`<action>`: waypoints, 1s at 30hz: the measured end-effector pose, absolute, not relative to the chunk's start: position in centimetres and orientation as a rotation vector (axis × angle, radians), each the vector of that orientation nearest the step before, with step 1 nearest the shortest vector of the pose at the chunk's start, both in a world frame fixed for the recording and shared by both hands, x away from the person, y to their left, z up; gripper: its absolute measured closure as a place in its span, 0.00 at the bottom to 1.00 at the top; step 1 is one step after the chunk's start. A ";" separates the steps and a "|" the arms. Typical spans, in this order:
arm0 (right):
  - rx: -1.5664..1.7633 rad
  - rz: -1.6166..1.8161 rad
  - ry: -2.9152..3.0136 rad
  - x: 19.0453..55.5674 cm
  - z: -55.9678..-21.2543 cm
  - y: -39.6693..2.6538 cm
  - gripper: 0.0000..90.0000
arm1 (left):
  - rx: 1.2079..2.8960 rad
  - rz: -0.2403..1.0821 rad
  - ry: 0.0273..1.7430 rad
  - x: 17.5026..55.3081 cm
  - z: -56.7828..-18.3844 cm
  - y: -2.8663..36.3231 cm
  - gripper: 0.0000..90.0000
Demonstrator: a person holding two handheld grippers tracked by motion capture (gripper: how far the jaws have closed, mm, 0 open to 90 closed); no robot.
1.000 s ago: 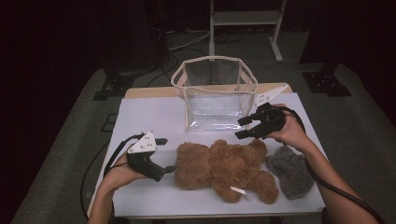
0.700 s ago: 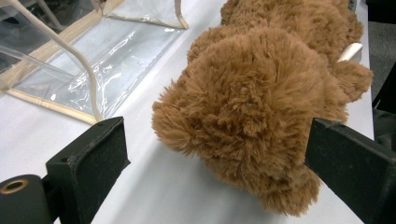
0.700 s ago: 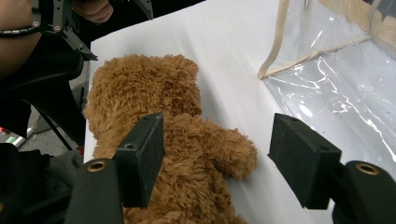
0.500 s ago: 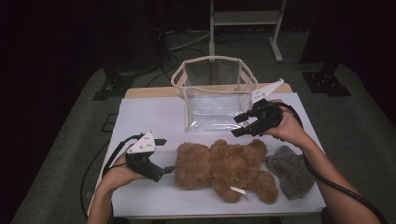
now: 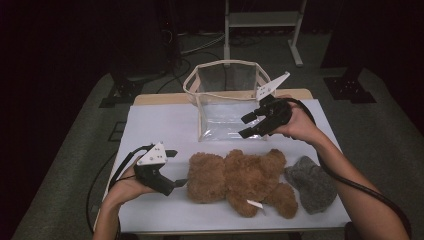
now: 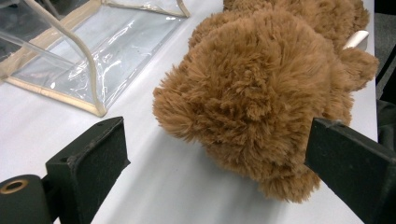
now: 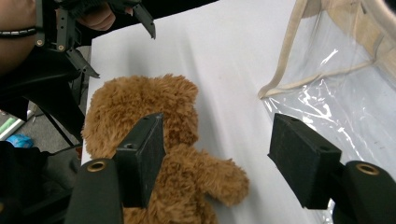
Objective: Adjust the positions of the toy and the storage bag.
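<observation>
Teddy bear [image 5: 240, 181] lying crosswise, head toward left gripper [image 5: 181, 183], jaws wide, empty, apparently just short of fur. Right gripper [image 5: 248, 125] farther, open, near clear bag [image 5: 220, 107].

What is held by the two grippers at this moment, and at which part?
Nothing is held. The left gripper stands open beside the head of the brown plush teddy bear; the right gripper hangs open before the clear plastic bag.
</observation>
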State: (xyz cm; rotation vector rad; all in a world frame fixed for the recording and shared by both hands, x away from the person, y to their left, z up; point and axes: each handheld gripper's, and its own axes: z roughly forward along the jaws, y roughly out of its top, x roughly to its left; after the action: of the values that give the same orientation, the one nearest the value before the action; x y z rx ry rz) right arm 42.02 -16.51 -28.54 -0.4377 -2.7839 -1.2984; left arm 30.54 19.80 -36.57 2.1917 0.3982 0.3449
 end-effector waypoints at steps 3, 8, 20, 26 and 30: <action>-0.430 -1.286 -2.789 42.5 -28.1 -16.0 0.38 | 2.193 0.344 0.408 30.6 -36.7 19.9 0.06; -0.409 -1.270 -2.807 43.1 -27.3 -15.2 0.38 | 2.202 0.348 0.420 30.7 -36.8 20.3 0.06; -0.400 -1.259 -2.815 44.7 -25.9 -14.0 0.38 | 2.216 0.352 0.441 30.7 -37.0 20.7 0.03; -0.382 -1.224 -2.827 45.6 -25.6 -13.1 0.38 | 2.217 0.355 0.447 30.7 -36.9 21.1 0.03; -0.377 -1.194 -2.840 46.2 -25.5 -12.5 0.39 | 2.220 0.352 0.447 30.7 -36.9 21.2 0.03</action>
State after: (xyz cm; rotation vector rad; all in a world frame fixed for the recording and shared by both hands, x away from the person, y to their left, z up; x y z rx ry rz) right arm 46.22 -12.51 -25.49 -0.3765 -2.8396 -1.1940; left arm 30.67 21.21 -36.90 2.2201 0.4473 0.3515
